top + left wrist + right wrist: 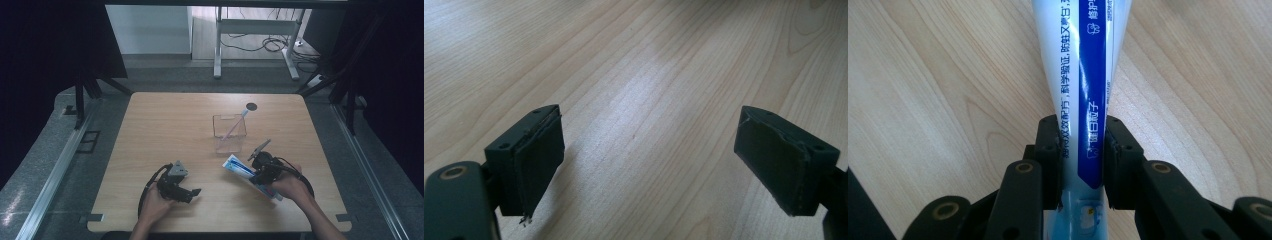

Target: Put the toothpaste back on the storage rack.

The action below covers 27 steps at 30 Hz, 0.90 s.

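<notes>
A white and blue toothpaste tube (1080,75) runs up the right gripper view, and both black jaws of my right gripper (1082,150) press on its lower part. In the high view the toothpaste tube (239,168) lies slanted at the table's front right, held just above the wood by the right gripper (263,172). My left gripper (192,192) rests at the front left, pointing right. Its jaws stand wide apart over bare wood, the left gripper (649,165) holding nothing. A clear plastic box (229,133) near the table's middle holds a pink toothbrush (235,125) leaning to the right.
The wooden table (165,125) has a small dark round hole (251,106) behind the box. Metal rails run along both sides of the table, and a white desk frame with cables stands on the floor beyond.
</notes>
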Each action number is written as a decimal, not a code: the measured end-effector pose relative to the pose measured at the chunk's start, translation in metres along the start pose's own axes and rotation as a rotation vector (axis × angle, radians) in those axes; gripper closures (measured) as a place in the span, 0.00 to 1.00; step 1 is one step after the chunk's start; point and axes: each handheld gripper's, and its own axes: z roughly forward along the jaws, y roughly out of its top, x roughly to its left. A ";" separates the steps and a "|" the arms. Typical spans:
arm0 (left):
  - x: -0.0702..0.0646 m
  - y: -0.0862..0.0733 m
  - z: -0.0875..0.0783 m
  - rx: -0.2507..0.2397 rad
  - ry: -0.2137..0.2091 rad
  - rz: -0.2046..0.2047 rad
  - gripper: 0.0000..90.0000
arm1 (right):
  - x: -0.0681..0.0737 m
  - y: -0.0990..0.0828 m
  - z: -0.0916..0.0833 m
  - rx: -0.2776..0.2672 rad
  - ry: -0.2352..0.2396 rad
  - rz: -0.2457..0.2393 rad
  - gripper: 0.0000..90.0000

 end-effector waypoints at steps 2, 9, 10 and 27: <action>0.000 0.000 0.001 -0.006 -0.010 -0.001 0.14 | 0.001 -0.001 -0.003 -0.015 -0.006 0.002 0.81; 0.000 0.000 0.000 -0.023 -0.019 -0.001 0.14 | -0.001 -0.004 -0.017 -0.069 -0.004 0.011 0.81; 0.000 0.000 0.000 -0.022 -0.020 -0.001 0.14 | -0.001 -0.004 -0.019 -0.074 -0.003 0.012 0.81; -0.002 0.002 0.000 -0.030 -0.062 -0.010 0.14 | -0.004 0.006 -0.051 -0.214 -0.019 0.012 0.81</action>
